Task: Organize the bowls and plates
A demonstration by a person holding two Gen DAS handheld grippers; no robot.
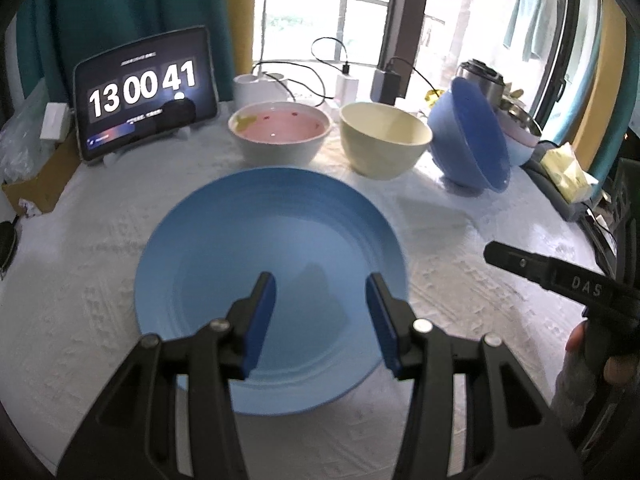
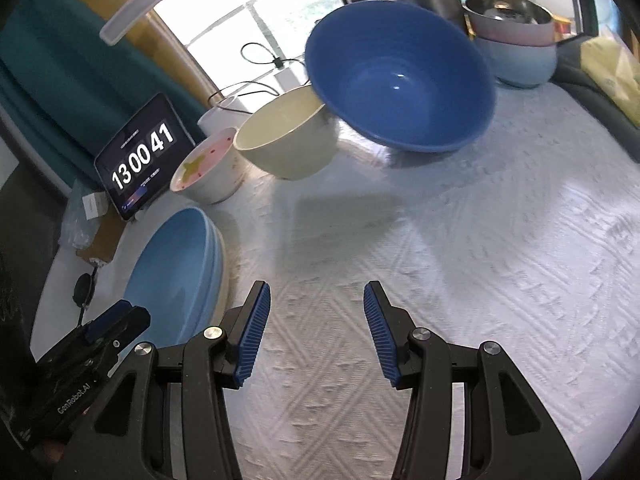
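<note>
Hovering over the table w/ both grippers empty, sorting seems just started.

Left gripper (image 1: 321, 320) is about half open above the light blue plate (image 1: 272, 272), holding nothing; right gripper (image 2: 316, 334) is also half open, over bare cloth (image 2: 480, 260). Plate lies flat at table's near left, face up, round so no long axis. Pink bowl (image 1: 280, 132) & cream bowl (image 1: 386, 140) stand upright at back; dark blue bowl (image 2: 400, 76) is tilted on its side, mouth toward the right gripper. Nothing stacked yet, I judge.
</note>
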